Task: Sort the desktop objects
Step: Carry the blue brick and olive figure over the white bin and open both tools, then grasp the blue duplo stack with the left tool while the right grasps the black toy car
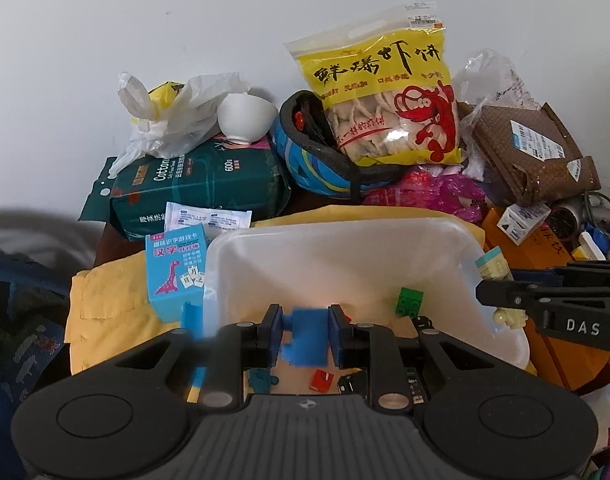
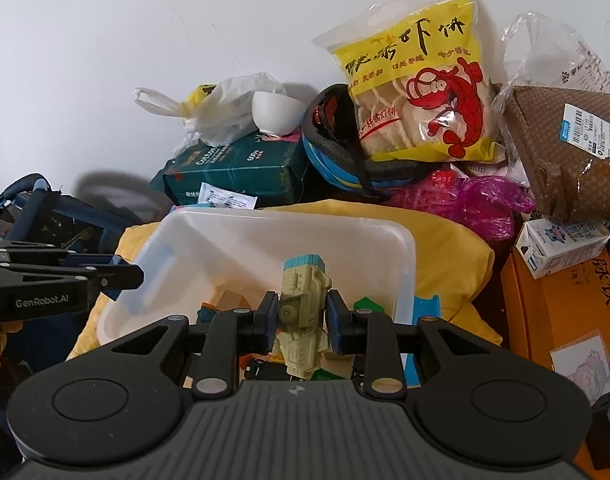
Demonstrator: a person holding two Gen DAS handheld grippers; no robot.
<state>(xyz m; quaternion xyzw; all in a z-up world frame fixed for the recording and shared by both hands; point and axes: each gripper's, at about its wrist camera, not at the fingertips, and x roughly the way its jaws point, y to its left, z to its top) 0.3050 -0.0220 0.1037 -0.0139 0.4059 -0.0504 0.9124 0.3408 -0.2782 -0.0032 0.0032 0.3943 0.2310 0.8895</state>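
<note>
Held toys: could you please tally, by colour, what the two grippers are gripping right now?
Blue: 1, the blue block in the left gripper
Beige: 1, the beige robot toy in the right gripper
Total: 2

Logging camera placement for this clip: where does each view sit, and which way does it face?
Left wrist: sits on the left tongs, looking forward over the translucent bin toward the wall clutter; they pinch a blue block; the right tongs enter at right.
Right wrist: sits on the right tongs, facing the same bin; they grip a beige toy robot; the left tongs enter at left.
Shared: bin, yellow shrimp-cracker bag, white bowl.
</note>
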